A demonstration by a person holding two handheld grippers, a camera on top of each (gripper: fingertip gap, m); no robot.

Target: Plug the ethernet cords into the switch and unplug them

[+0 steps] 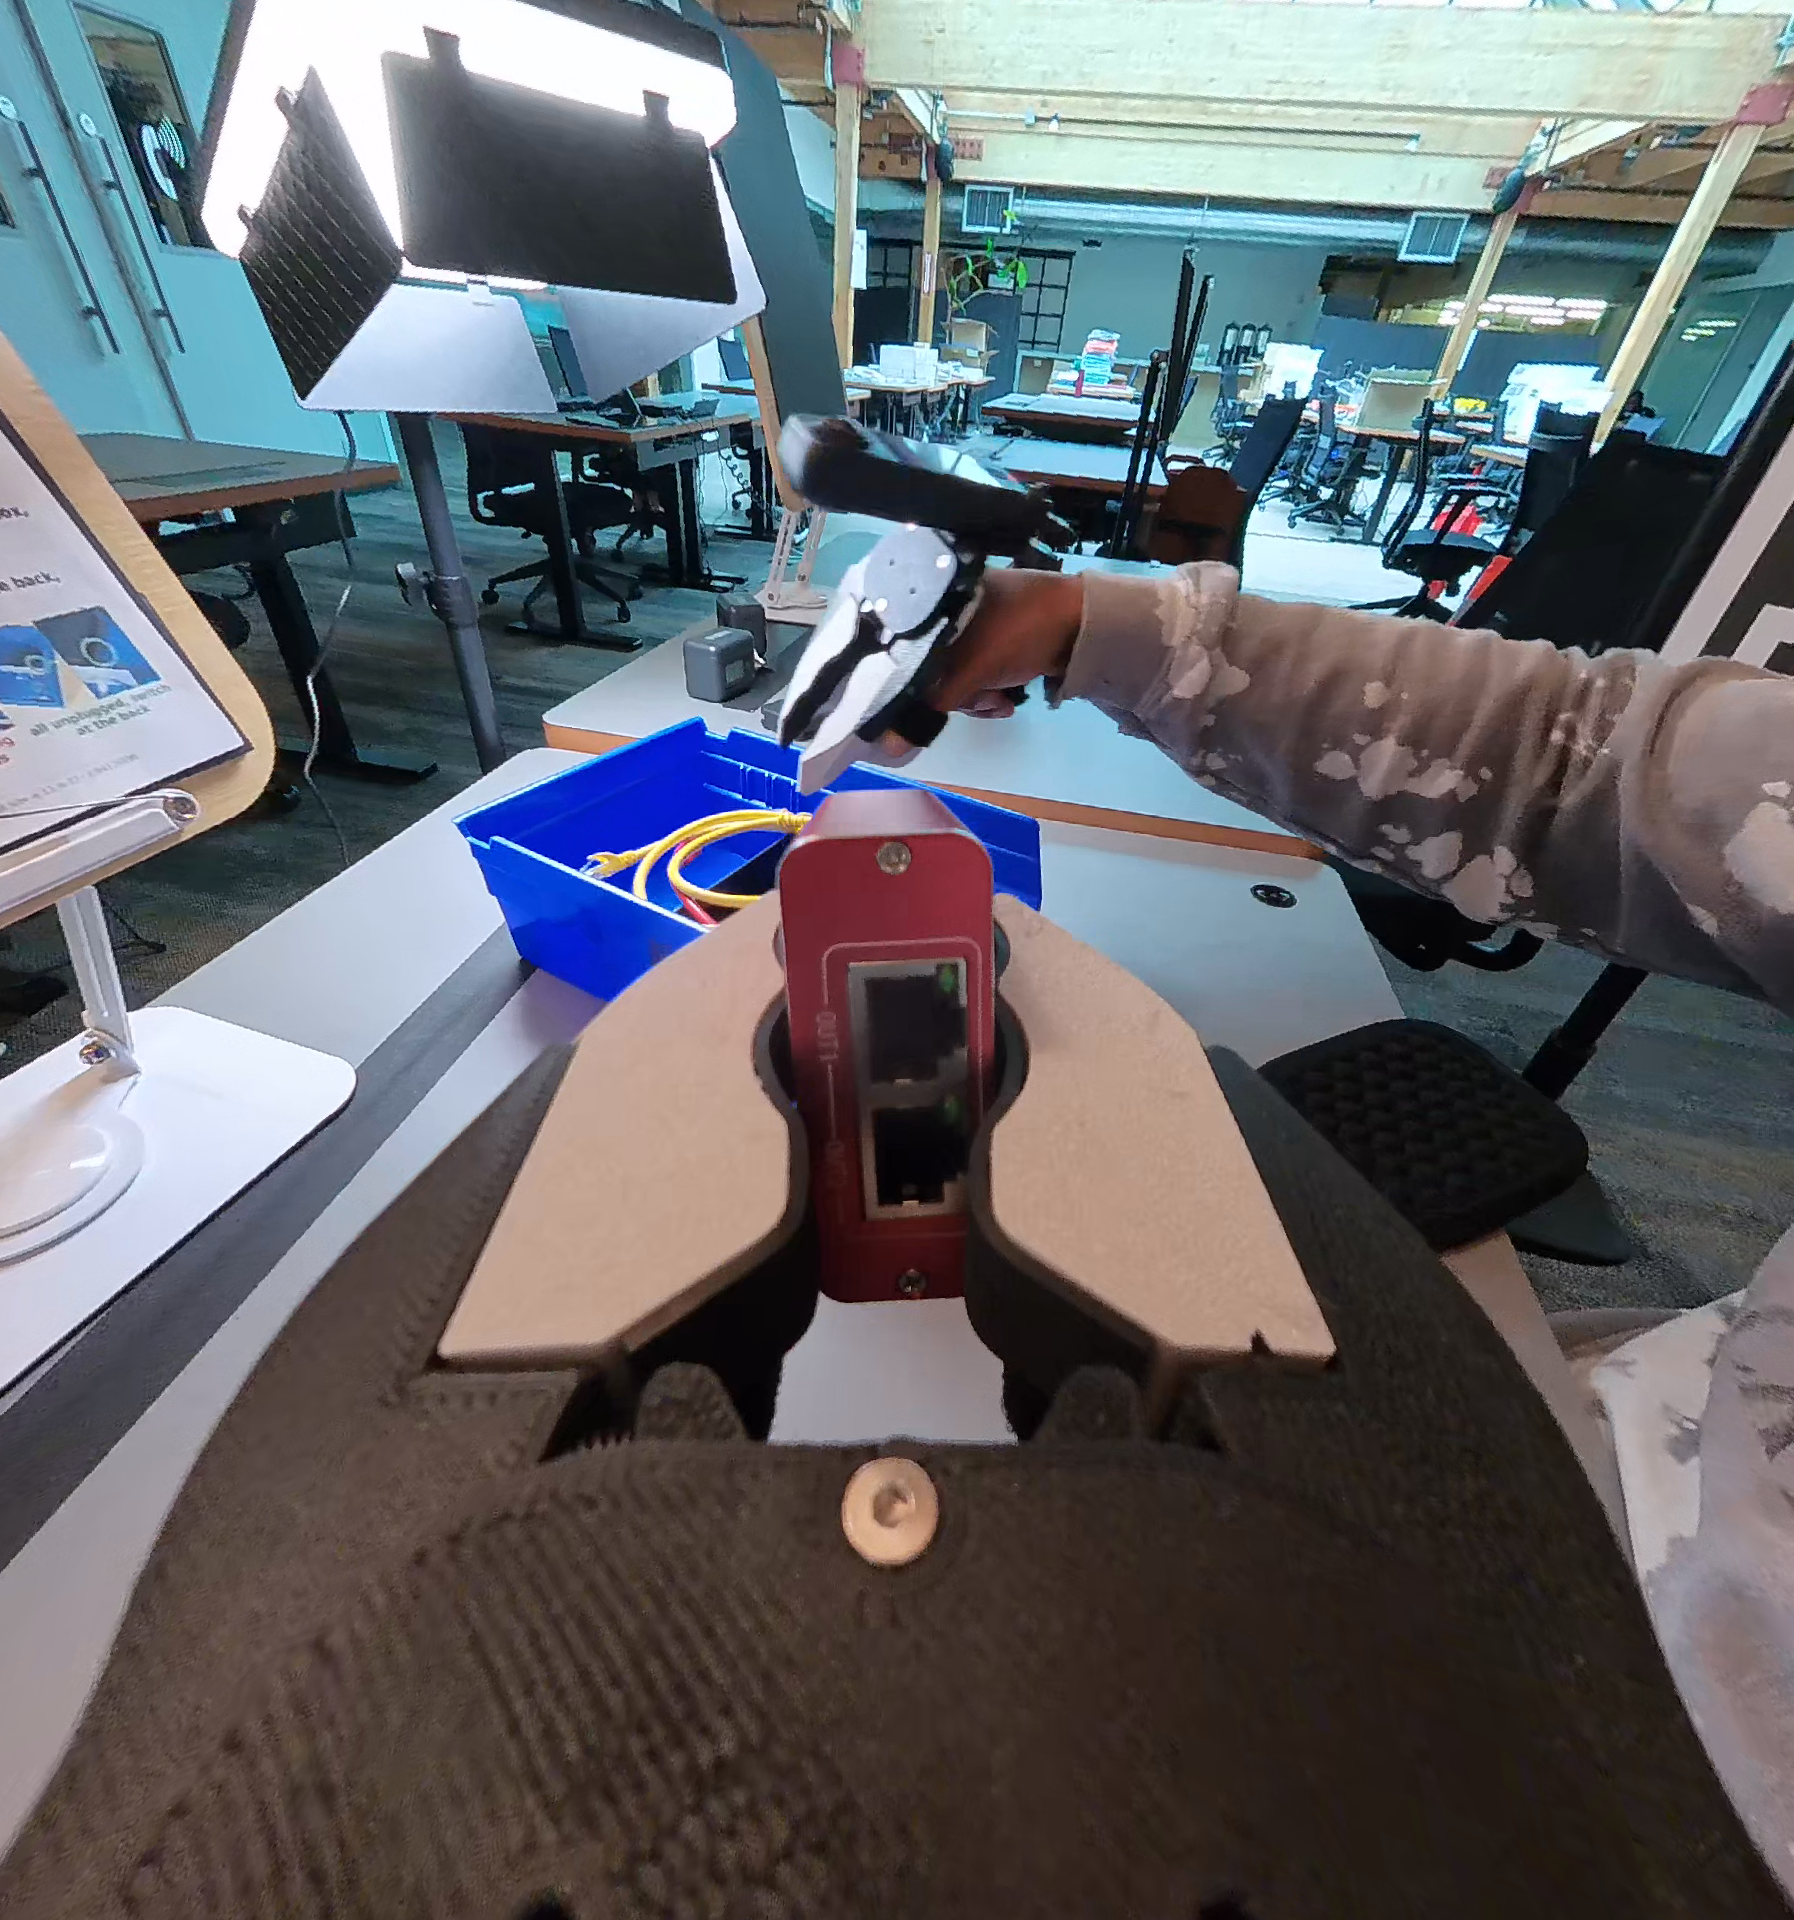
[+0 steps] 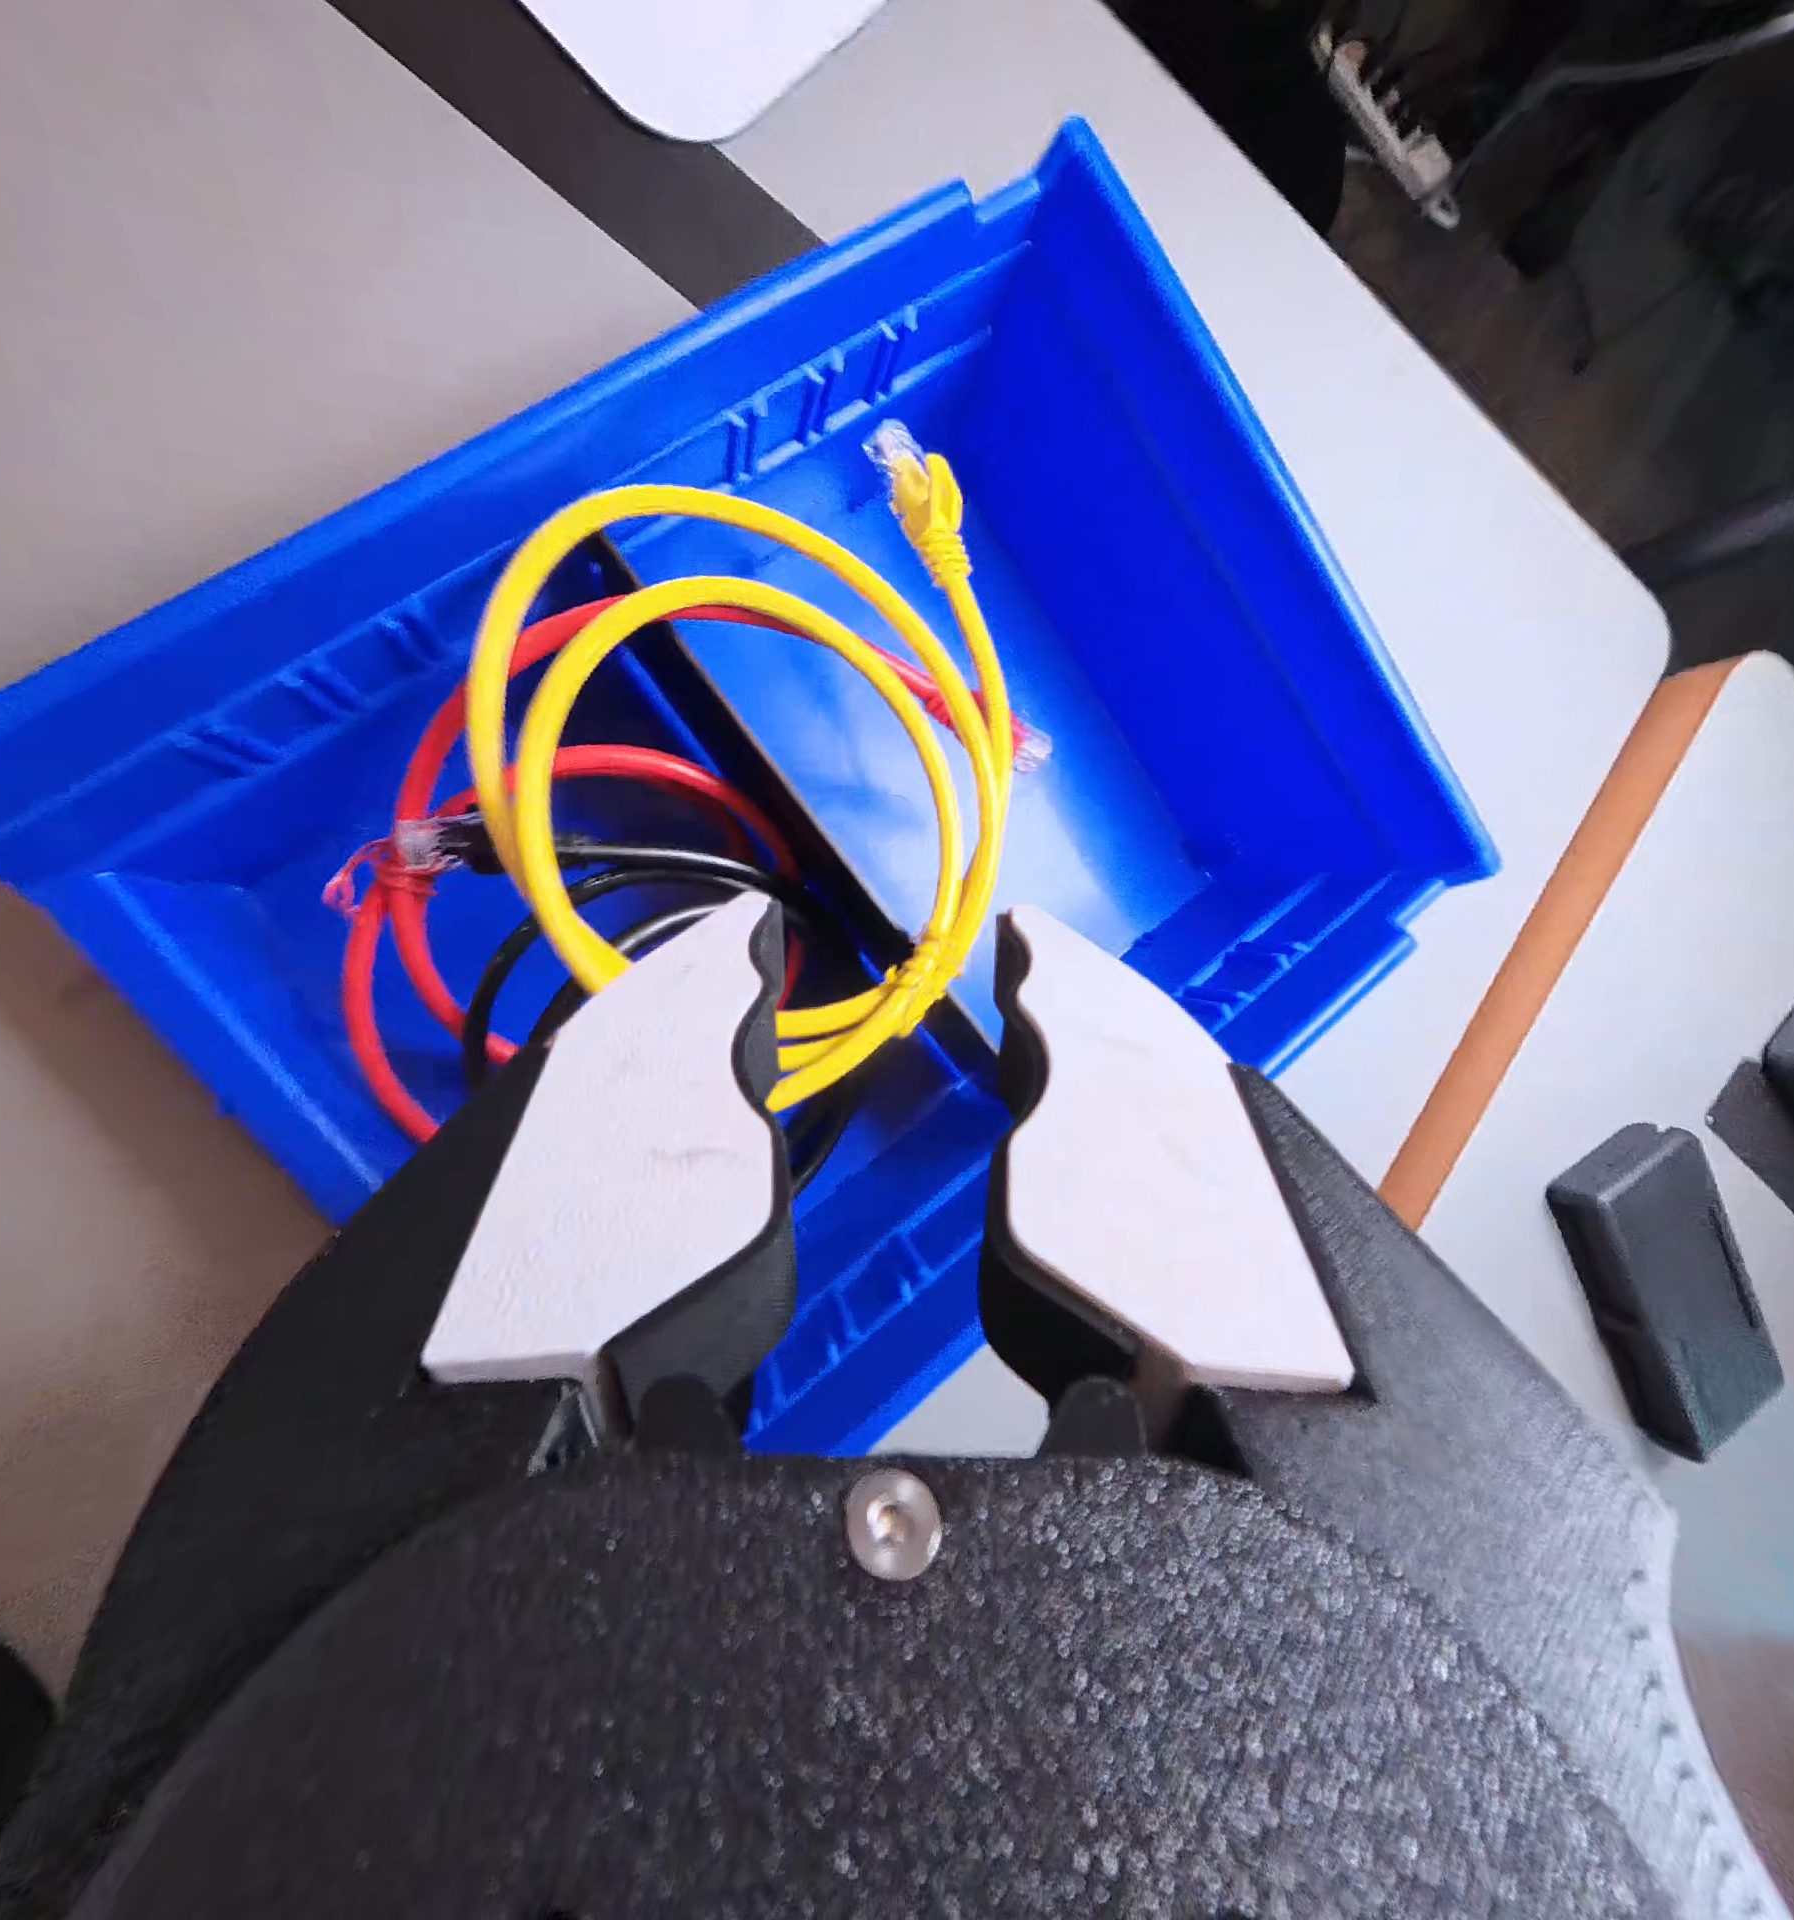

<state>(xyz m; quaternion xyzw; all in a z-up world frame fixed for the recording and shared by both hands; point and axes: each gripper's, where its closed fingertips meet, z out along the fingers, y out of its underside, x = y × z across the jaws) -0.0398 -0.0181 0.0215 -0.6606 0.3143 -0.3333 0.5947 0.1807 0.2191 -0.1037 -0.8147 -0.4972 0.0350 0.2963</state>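
Note:
My left gripper (image 1: 888, 997) is shut on the red switch (image 1: 888, 1039) and holds it upright above the table, its two empty ports facing the camera. My right gripper (image 2: 888, 935) is open and empty, hovering over the blue bin (image 2: 1236, 582). It also shows in the left wrist view (image 1: 820, 769), pointing down behind the switch. In the bin lie a coiled yellow ethernet cord (image 2: 727, 665), a red cord (image 2: 394, 935) and a black cord (image 2: 519, 966). The yellow cord's tied part (image 2: 919, 977) sits between my right fingertips, untouched. The bin (image 1: 581, 873) and yellow cord (image 1: 706, 842) show behind the switch.
A white stand holding an instruction sheet (image 1: 31, 644) is on the table's left. Dark small boxes (image 2: 1662, 1288) lie on the neighbouring table to the right. A studio lamp (image 1: 477, 208) on a pole stands behind the bin. An office chair (image 1: 1433, 1132) is at the right edge.

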